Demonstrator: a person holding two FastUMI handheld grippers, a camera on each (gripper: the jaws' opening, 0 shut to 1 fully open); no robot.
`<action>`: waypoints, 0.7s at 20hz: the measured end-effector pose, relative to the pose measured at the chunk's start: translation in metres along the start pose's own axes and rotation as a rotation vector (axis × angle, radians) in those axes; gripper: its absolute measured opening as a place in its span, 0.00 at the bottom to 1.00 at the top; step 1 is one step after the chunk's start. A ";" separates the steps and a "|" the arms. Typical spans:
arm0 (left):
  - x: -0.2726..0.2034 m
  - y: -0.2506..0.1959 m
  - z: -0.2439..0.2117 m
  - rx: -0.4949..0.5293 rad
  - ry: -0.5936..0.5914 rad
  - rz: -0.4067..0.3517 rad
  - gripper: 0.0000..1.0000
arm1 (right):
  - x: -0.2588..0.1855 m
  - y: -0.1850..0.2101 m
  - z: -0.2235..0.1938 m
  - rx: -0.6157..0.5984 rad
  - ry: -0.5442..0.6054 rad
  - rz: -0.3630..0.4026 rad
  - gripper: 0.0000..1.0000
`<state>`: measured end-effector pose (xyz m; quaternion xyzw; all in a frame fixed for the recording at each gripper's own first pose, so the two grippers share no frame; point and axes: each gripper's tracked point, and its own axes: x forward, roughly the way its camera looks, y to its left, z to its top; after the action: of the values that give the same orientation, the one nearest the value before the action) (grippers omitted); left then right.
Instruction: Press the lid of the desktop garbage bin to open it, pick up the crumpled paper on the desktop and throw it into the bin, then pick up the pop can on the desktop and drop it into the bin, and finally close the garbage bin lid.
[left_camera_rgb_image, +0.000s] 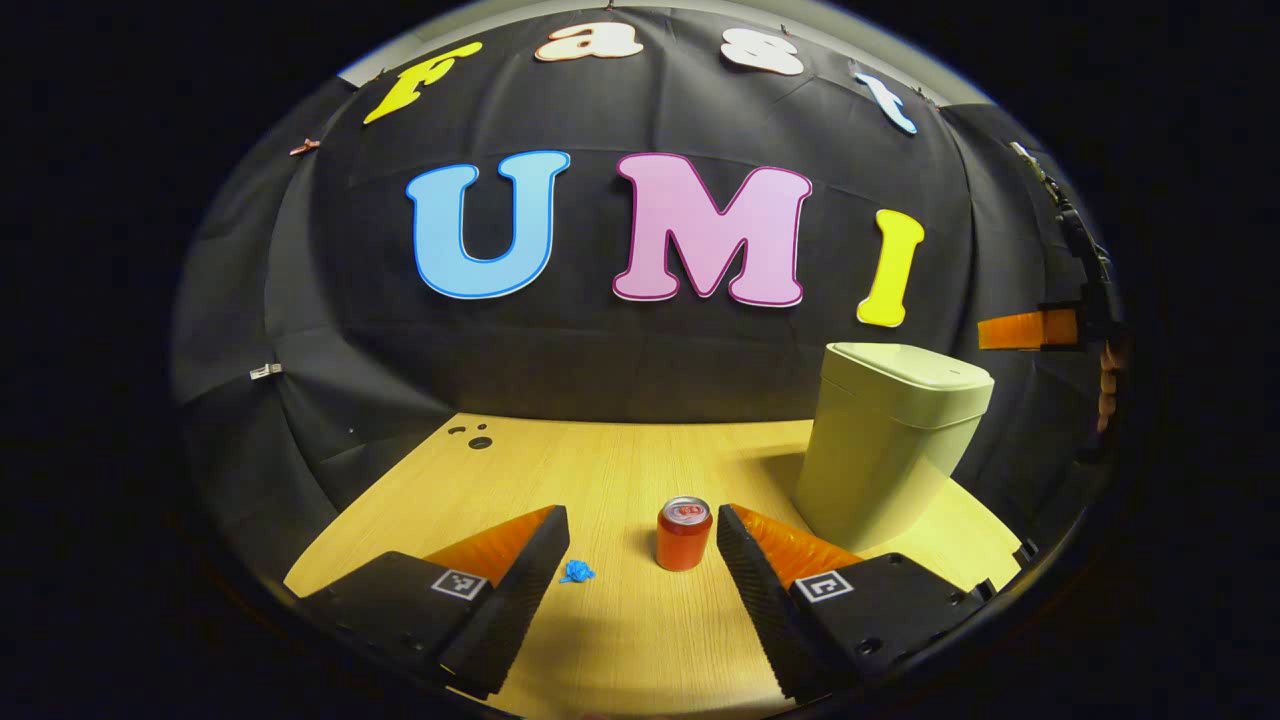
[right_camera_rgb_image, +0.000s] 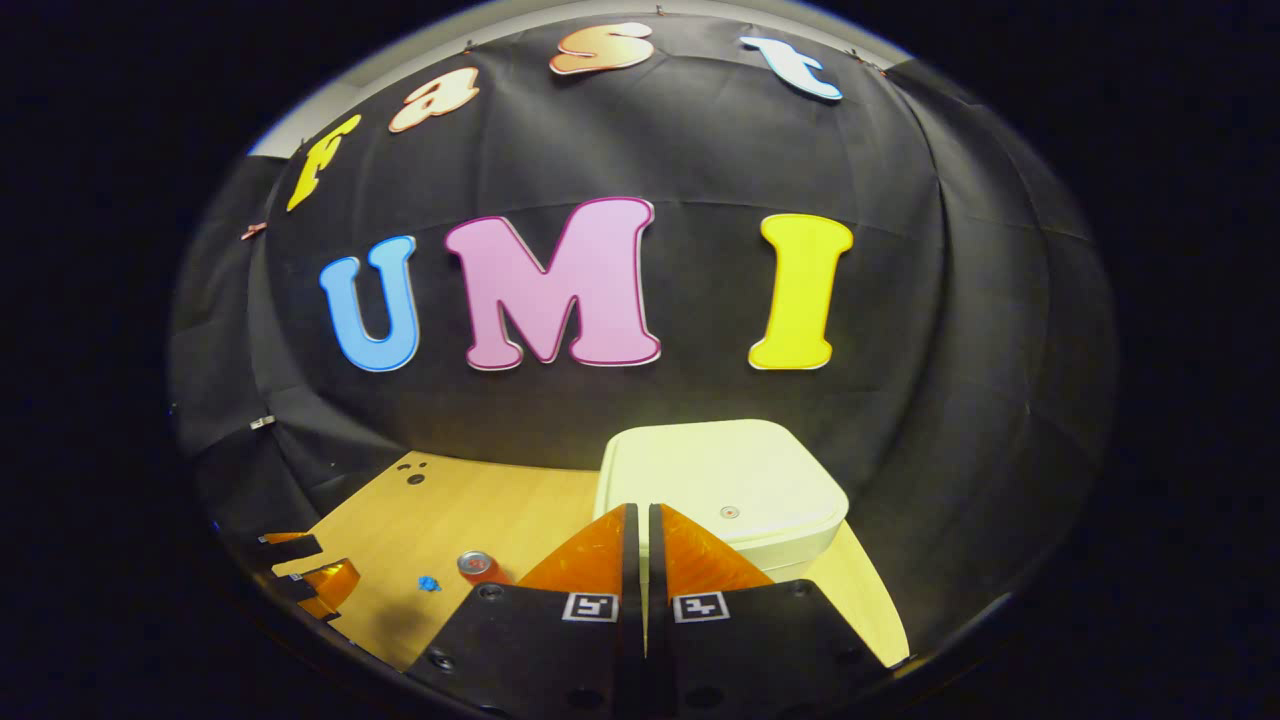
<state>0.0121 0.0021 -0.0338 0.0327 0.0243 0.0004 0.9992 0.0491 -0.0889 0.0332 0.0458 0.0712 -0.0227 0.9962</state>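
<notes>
A pale bin (left_camera_rgb_image: 885, 450) with its lid down stands at the right of the wooden desktop (left_camera_rgb_image: 600, 470). A red pop can (left_camera_rgb_image: 684, 534) stands upright in front of my left gripper (left_camera_rgb_image: 640, 570), which is open and low over the desk. A small blue crumpled paper (left_camera_rgb_image: 577, 572) lies just left of the can, near the left finger. In the right gripper view my right gripper (right_camera_rgb_image: 641, 530) is shut on nothing and hovers above the near edge of the bin lid (right_camera_rgb_image: 720, 480). The can (right_camera_rgb_image: 476, 566) and the paper (right_camera_rgb_image: 429, 583) lie down to the left.
The black cloth wall closes off the back of the desk. Small dark holes (left_camera_rgb_image: 476, 436) mark the desk's far left corner. The left gripper (right_camera_rgb_image: 305, 580) shows at the lower left of the right gripper view, and the right gripper (left_camera_rgb_image: 1040, 328) with a hand at the far right of the left gripper view.
</notes>
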 end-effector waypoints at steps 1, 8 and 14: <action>0.001 0.000 -0.002 0.004 0.001 -0.002 0.96 | 0.005 -0.008 0.001 0.001 0.005 -0.016 0.05; 0.007 0.000 -0.001 0.027 0.015 -0.009 0.96 | 0.043 -0.036 -0.004 0.000 0.049 -0.057 0.05; 0.008 0.009 -0.008 0.026 0.032 0.013 0.96 | 0.066 -0.040 -0.023 0.001 0.104 -0.062 0.05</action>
<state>0.0198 0.0119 -0.0416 0.0458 0.0402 0.0068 0.9981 0.1094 -0.1293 -0.0025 0.0451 0.1242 -0.0513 0.9899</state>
